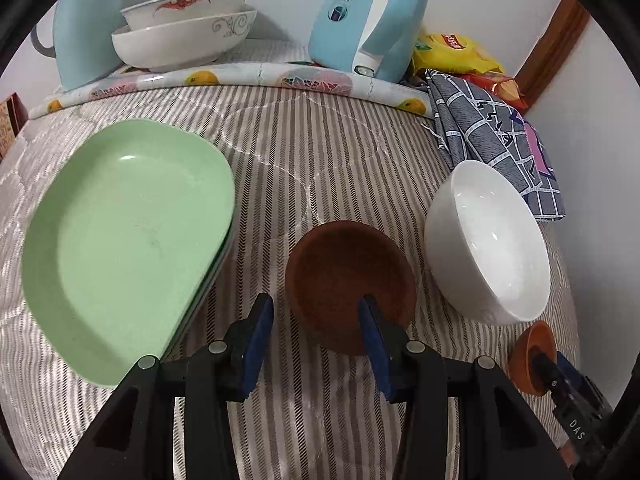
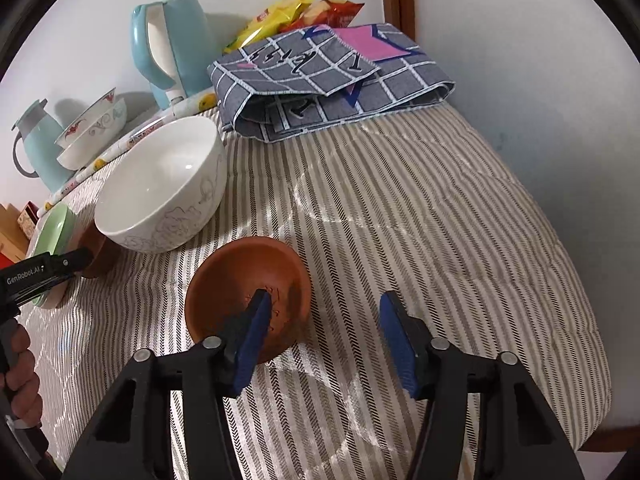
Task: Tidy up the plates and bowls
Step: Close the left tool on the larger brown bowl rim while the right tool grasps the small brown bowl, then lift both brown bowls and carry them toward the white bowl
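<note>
Striped, quilted cloth in grey and cream covers the tabletop (image 1: 328, 152), and everything sits on its soft weave against a pale wall.

Near the front edge lie two small round terracotta-brown saucers. The darker, matte one (image 1: 348, 276) is in front of the left tongs (image 1: 316, 344), whose blue-padded fingers stand spread, one tip over the saucer's near rim and the other over bare cloth; nothing is pinched, though the near rim lies between them, probably as the intended hold. The lighter saucer (image 2: 250, 292), shallow and faintly marked inside, lies toward the right, and the right tongs (image 2: 324, 336) hang over it, also spread and empty, with one finger over the dish and the other over cloth. The rim again looks like the natural place to grip, since both dishes are thin and low.

Between the two saucers, slightly further back, stands a deep glossy white ceramic bowl (image 1: 488, 244) with a faint line drawing on its side. Toward the left edge rests a stack of pale green plastic plates (image 1: 124, 240) with rounded corners.

Along the back edge are two nested white patterned bowls (image 1: 184, 36), a light blue electric kettle (image 1: 368, 20), a pale blue jug (image 1: 86, 28), a folded grey checked cloth (image 2: 332, 80) and yellow and red snack bags (image 1: 460, 50).
</note>
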Demonstrator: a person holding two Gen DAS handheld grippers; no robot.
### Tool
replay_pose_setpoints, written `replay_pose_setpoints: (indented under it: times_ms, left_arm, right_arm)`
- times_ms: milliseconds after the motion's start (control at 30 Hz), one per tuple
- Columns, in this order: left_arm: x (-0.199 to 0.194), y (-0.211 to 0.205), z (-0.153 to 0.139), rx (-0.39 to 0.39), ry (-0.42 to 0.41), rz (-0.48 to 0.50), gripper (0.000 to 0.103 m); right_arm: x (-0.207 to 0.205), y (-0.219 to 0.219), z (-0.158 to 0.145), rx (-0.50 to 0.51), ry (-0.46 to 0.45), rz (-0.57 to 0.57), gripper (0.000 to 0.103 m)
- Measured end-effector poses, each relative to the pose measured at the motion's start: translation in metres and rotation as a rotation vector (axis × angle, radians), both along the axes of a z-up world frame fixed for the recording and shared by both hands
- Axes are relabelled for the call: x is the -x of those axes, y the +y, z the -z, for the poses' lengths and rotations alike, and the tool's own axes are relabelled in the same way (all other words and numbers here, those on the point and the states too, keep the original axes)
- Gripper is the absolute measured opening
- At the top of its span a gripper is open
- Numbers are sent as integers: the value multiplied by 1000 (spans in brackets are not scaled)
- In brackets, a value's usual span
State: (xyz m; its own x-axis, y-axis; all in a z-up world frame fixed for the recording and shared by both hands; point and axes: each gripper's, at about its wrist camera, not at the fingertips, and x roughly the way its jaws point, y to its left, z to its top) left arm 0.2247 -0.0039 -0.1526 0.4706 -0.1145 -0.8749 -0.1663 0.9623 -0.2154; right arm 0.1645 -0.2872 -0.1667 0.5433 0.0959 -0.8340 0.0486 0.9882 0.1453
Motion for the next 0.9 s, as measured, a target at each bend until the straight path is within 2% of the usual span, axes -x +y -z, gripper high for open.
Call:
replay_pose_setpoints:
  times_ms: [133,200,267,333,433,600,767,900]
  left_arm:
    - [-4,0,5,16,-3,5,41]
    - [-5,-1,6,19,-5,11,36]
    - [-7,-1,8,21,-1,9,30]
    - [-7,-1,8,11,-4,4,27]
    - [-8,0,8,4,-3,-4,21]
    - [-7,3,6,10,-8,-12,12]
    - [-1,2,-3,25,-36,3,9]
    - [5,-2,-7,22,-47,22,9]
  right_arm:
    - [-4,2,4,0,7,-4,48]
    - [-5,3,5,7,5,-4,45]
    - [-6,4,6,7,5,-6,39]
    - [-8,5,6,5,6,-10,27]
    - [-9,9,6,2,2,-25,16]
    - [-7,16,3,31,-19,-20,13]
    - [-3,15,-3,-1,-34,-14,9]
    - [1,17,-5,12,-44,-7,8]
